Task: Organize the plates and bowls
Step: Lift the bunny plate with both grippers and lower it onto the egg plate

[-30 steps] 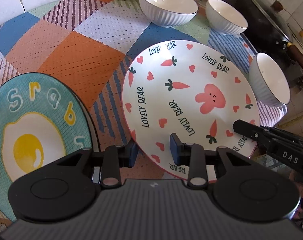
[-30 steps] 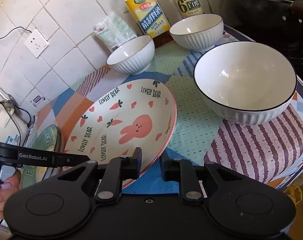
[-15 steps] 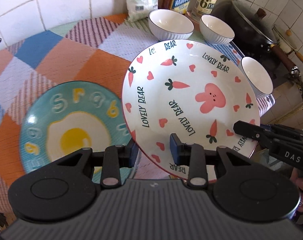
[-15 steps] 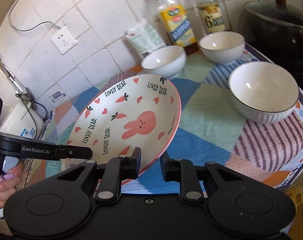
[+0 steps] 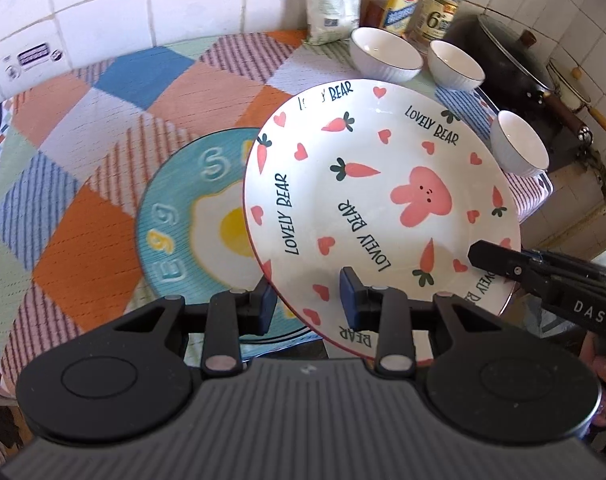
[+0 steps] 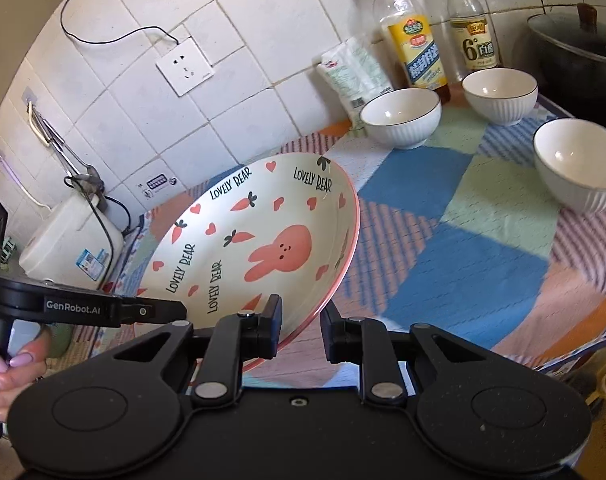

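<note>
right gripper (image 6: pixel 301 330) | fingers (image 6: pixel 271 330) clamp bunny plate (image 6: pixel 259 240) rim | plate tilted

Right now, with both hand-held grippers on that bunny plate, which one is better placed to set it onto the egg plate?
Probably the left hand-held gripper: it clamps the bunny plate on the rim nearest the egg plate, which lies directly beneath. The right hand-held gripper grips the far rim.

Glossy glazed ceramic bunny plate (image 5: pixel 383 208) and egg plate (image 5: pixel 191 224); matt woven patchwork cloth (image 5: pixel 103 128); ribbed white bowls (image 6: pixel 401 118).
</note>
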Motion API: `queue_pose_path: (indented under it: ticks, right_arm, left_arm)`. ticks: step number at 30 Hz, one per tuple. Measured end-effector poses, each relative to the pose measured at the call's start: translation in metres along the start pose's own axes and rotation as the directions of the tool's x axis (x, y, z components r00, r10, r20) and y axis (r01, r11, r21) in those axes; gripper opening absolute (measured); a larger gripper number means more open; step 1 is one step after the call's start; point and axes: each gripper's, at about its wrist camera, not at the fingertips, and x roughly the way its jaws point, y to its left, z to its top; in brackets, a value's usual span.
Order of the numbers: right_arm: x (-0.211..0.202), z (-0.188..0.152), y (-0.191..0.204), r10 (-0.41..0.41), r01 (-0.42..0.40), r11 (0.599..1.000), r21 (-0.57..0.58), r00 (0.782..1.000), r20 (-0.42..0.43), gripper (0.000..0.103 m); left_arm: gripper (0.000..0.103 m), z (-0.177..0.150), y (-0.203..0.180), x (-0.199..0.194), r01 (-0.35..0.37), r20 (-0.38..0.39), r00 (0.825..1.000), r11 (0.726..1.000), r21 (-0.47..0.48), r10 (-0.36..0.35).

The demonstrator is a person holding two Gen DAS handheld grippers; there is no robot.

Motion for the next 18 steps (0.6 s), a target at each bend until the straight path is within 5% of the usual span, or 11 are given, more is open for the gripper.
queue_pose_path:
  ticks: [18]
  right_arm:
    - [0.059, -0.024, 0.045, 0.017, -0.013, 0.999, 0.049, 0.997, -0.075, 0.025]
  left_arm:
    - [0.032, -0.019, 0.073, 0.02, -0.029, -0.104, 0.994, 0.994, -0.104, 0.018]
